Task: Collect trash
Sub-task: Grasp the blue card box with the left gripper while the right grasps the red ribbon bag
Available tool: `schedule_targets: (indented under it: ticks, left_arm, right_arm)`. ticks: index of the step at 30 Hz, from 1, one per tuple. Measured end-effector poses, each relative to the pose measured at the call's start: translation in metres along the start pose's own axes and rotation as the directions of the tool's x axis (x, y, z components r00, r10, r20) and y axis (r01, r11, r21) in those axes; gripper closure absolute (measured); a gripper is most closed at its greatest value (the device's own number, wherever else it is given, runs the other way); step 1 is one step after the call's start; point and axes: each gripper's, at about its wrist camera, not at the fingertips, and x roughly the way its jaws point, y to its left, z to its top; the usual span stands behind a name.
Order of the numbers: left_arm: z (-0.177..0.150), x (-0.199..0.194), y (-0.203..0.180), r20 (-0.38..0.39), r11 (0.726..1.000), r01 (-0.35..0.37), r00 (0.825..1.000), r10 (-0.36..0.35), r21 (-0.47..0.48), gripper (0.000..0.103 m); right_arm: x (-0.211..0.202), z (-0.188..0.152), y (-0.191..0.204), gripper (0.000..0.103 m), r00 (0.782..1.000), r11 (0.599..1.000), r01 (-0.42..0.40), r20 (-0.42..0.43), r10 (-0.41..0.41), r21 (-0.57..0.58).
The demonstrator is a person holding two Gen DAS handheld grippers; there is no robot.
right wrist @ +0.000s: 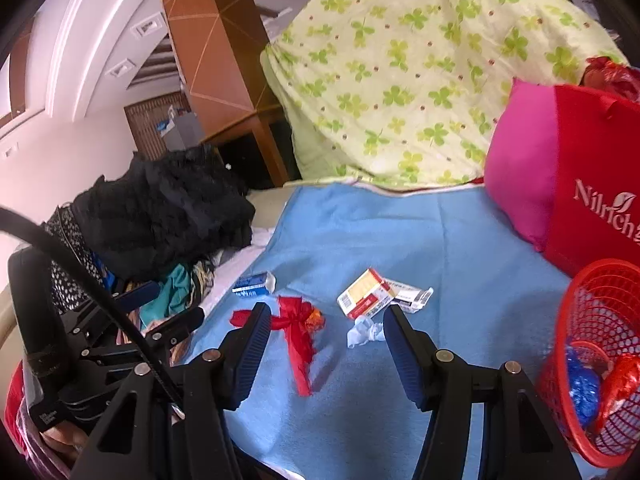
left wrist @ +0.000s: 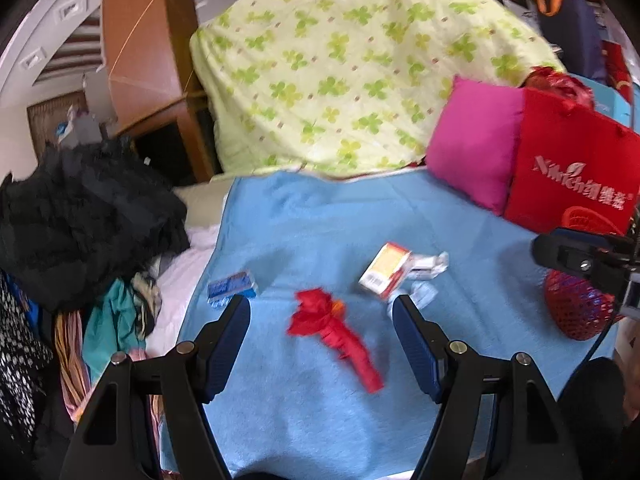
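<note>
Both the left gripper [left wrist: 321, 320] and right gripper [right wrist: 327, 326] hover spread and empty over the blue blanket [left wrist: 460, 216]. The crumpled red paper wrapper [left wrist: 332, 324] between them looks light and soft; pinch its bunched top.

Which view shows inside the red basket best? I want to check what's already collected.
The right wrist view: the red basket faces the camera with its mouth open, blue and red wrappers visible inside. The left wrist view shows only its mesh side, partly behind the other gripper.

"Nilrich" in white — on red bag [right wrist: 592, 196]; box labels too blurry.
</note>
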Motion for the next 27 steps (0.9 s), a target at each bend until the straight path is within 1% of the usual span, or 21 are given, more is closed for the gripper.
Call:
schedule_targets:
  ticks: [1, 4, 5, 7, 8, 10, 12, 13, 15, 16, 18, 19, 21, 22, 23, 27]
  left_arm:
    - [-0.004, 0.007, 0.007, -0.017, 1.0, -0.009, 1.0, 0.009, -0.012, 0.029]
    - [-0.019, 0.036, 0.045, -0.105, 0.995, -0.054, 0.993, 0.046, -0.081, 0.029]
    - [-0.025, 0.048, 0.062, -0.143, 0.99, -0.084, 0.987, 0.067, -0.109, 0.029]
    - [-0.036, 0.067, 0.087, -0.198, 0.981, -0.141, 0.974, 0.112, -0.136, 0.029]
    - [-0.041, 0.076, 0.1, -0.223, 0.974, -0.171, 0.965, 0.136, -0.146, 0.029]
    - [-0.049, 0.089, 0.118, -0.256, 0.965, -0.207, 0.953, 0.162, -0.16, 0.029]
    - [-0.051, 0.103, 0.134, -0.282, 0.959, -0.228, 0.943, 0.175, -0.166, 0.029]
    - [-0.05, 0.109, 0.139, -0.287, 0.959, -0.232, 0.941, 0.179, -0.162, 0.029]
    - [-0.044, 0.123, 0.146, -0.277, 0.965, -0.225, 0.943, 0.182, -0.133, 0.029]
    - [-0.038, 0.129, 0.148, -0.269, 0.969, -0.221, 0.945, 0.184, -0.112, 0.029]
    - [-0.026, 0.144, 0.151, -0.25, 0.979, -0.193, 0.953, 0.173, -0.06, 0.029]
    - [-0.019, 0.153, 0.152, -0.242, 0.985, -0.168, 0.958, 0.153, -0.041, 0.029]
    - [-0.005, 0.176, 0.153, -0.23, 0.995, -0.097, 0.969, 0.092, -0.009, 0.029]
    - [0.0, 0.183, 0.152, -0.23, 0.997, -0.079, 0.97, 0.078, 0.008, 0.029]
    - [0.006, 0.198, 0.148, -0.232, 0.997, -0.061, 0.97, 0.07, 0.045, 0.029]
    - [0.022, 0.251, 0.14, -0.259, 0.989, 0.009, 0.965, 0.03, 0.146, 0.029]
  right_arm:
    - [0.008, 0.0, -0.001, 0.04, 1.0, 1.0, -0.002, -0.015, 0.002, -0.004]
    - [0.036, -0.004, -0.003, 0.04, 0.997, 1.0, -0.017, -0.071, 0.016, -0.009]
    - [0.051, -0.006, -0.005, 0.04, 0.994, 1.0, -0.027, -0.104, 0.027, -0.003]
    - [0.077, -0.011, -0.008, 0.04, 0.986, 0.999, -0.05, -0.158, 0.051, 0.009]
    - [0.09, -0.014, -0.008, 0.04, 0.981, 0.998, -0.062, -0.186, 0.063, 0.011]
    - [0.118, -0.021, -0.007, 0.04, 0.967, 0.996, -0.085, -0.24, 0.085, 0.012]
    - [0.147, -0.029, -0.005, 0.04, 0.948, 0.993, -0.116, -0.296, 0.117, 0.021]
    - [0.157, -0.032, -0.004, 0.04, 0.941, 0.992, -0.125, -0.313, 0.127, 0.026]
    - [0.187, -0.038, 0.001, 0.04, 0.923, 0.987, -0.158, -0.349, 0.16, 0.034]
    - [0.196, -0.039, 0.004, 0.04, 0.92, 0.985, -0.167, -0.355, 0.168, 0.033]
    - [0.223, -0.039, 0.01, 0.04, 0.904, 0.982, -0.188, -0.385, 0.184, 0.027]
    - [0.231, -0.039, 0.013, 0.04, 0.9, 0.98, -0.195, -0.393, 0.191, 0.029]
    - [0.255, -0.036, 0.017, 0.04, 0.889, 0.974, -0.219, -0.402, 0.22, 0.049]
    - [0.261, -0.035, 0.019, 0.04, 0.887, 0.973, -0.223, -0.402, 0.226, 0.053]
    - [0.273, -0.034, 0.021, 0.04, 0.886, 0.972, -0.226, -0.402, 0.231, 0.06]
    - [0.306, -0.034, 0.023, 0.04, 0.877, 0.972, -0.216, -0.421, 0.233, 0.088]
